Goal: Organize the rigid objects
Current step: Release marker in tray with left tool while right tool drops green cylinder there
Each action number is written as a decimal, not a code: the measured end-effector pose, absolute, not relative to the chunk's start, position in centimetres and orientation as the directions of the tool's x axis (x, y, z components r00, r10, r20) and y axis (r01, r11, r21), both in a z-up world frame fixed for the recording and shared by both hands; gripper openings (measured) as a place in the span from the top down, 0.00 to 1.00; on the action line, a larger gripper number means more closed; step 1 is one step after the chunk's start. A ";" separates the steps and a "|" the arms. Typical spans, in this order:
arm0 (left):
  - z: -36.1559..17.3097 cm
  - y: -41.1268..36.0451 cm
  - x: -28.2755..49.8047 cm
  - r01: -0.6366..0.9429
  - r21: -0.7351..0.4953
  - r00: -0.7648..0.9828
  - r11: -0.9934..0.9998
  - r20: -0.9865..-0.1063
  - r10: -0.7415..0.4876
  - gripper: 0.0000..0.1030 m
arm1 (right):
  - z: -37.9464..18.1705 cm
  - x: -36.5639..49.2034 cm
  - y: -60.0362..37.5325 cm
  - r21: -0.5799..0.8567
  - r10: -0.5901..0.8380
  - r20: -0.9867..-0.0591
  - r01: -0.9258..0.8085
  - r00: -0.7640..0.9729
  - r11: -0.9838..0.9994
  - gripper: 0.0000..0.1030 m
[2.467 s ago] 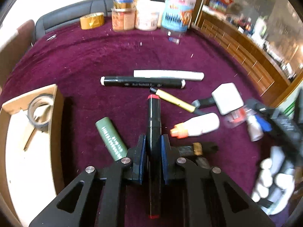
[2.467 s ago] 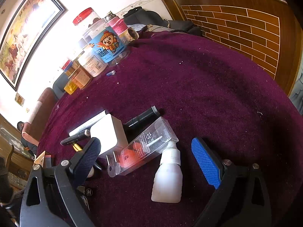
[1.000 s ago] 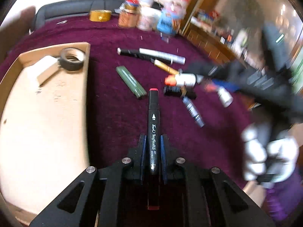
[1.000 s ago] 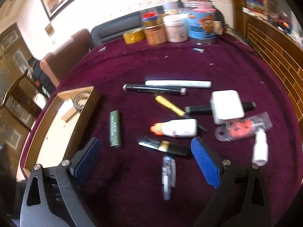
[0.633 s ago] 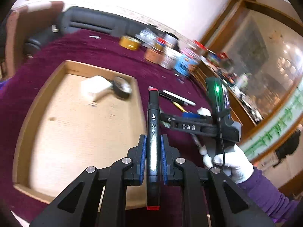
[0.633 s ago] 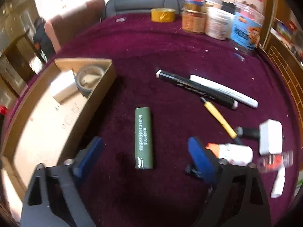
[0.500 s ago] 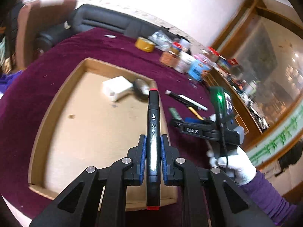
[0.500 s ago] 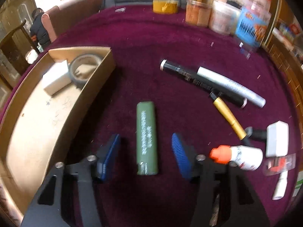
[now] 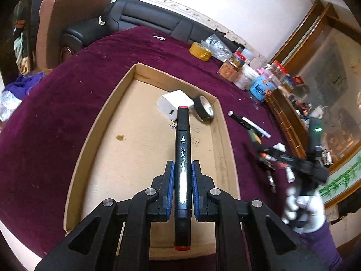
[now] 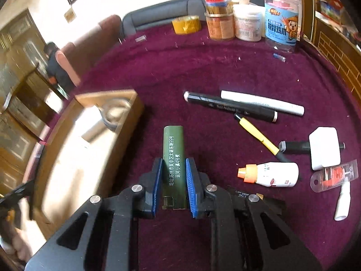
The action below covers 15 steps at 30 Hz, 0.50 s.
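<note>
Your left claw (image 9: 182, 188) is clamped on a black marker (image 9: 182, 158) above the cardboard tray (image 9: 126, 85), which holds two items. Your right claw (image 10: 173, 180) is closing around a green lighter (image 10: 173, 153); pens and bottles at right remain on the table (image 10: 158, 67)

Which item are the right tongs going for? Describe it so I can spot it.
Start at the cardboard tray on the purple tablecloth. Just right of its wall lies a flat green bar, with the right tongs closing around its near end. It is the only green item, with white print along its length.
</note>
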<state>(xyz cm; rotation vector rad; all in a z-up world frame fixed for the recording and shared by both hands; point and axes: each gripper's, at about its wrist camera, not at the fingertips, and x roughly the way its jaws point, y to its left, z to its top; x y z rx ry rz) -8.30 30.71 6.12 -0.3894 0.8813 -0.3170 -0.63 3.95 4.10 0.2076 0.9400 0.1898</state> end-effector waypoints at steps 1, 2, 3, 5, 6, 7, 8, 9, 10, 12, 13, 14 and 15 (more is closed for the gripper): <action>6.2 30.6 -7.7 0.106 -0.436 0.595 0.894 -0.692 -0.408 0.89 | 4.8 -0.9 4.0 0.291 0.284 -0.765 -0.083 0.579 0.953 0.83; 6.3 30.6 -7.3 0.106 -0.421 0.593 0.901 -0.700 -0.397 0.89 | 5.2 -1.0 4.1 0.305 0.300 -0.758 -0.091 0.579 0.948 0.83; 6.3 30.5 -6.6 0.106 -0.405 0.589 0.908 -0.710 -0.385 0.89 | 5.7 -1.2 4.5 0.325 0.323 -0.750 -0.105 0.577 0.940 0.83; 6.1 30.4 -4.8 0.096 -0.376 0.577 0.922 -0.734 -0.360 0.89 | 6.2 -1.2 5.5 0.362 0.373 -0.741 -0.135 0.559 0.922 0.83; 6.0 30.4 -3.9 0.092 -0.372 0.568 0.924 -0.742 -0.355 0.89 | 6.2 -1.3 5.9 0.374 0.387 -0.739 -0.143 0.552 0.917 0.83; 5.8 30.4 -2.9 0.085 -0.361 0.560 0.929 -0.754 -0.344 0.89 | 6.2 -1.3 6.5 0.391 0.409 -0.736 -0.154 0.539 0.907 0.83; 5.5 30.5 -1.8 0.073 -0.352 0.552 0.933 -0.765 -0.332 0.89 | 6.2 -1.3 7.1 0.404 0.425 -0.734 -0.162 0.529 0.900 0.82; 5.3 30.5 -0.9 0.066 -0.345 0.543 0.936 -0.775 -0.324 0.89 | 6.1 -1.2 7.7 0.416 0.440 -0.733 -0.170 0.519 0.893 0.82; 5.0 30.6 0.4 0.056 -0.332 0.534 0.941 -0.787 -0.310 0.89 | 5.9 -0.9 8.6 0.424 0.452 -0.736 -0.177 0.505 0.888 0.82; 4.5 30.7 1.8 0.036 -0.309 0.522 0.951 -0.805 -0.281 0.89 | 5.6 -0.7 9.7 0.423 0.457 -0.742 -0.186 0.490 0.887 0.82; 4.2 30.6 2.5 0.034 -0.295 0.514 0.955 -0.814 -0.270 0.89 | 5.4 -0.4 10.4 0.425 0.463 -0.746 -0.192 0.479 0.884 0.82; 3.8 30.5 3.3 0.030 -0.284 0.504 0.958 -0.824 -0.260 0.89 | 5.1 -0.2 10.9 0.430 0.469 -0.748 -0.196 0.469 0.881 0.82; 3.5 30.4 3.8 0.024 -0.277 0.494 0.961 -0.832 -0.252 0.89 | 4.9 0.0 11.5 0.435 0.476 -0.750 -0.200 0.458 0.878 0.82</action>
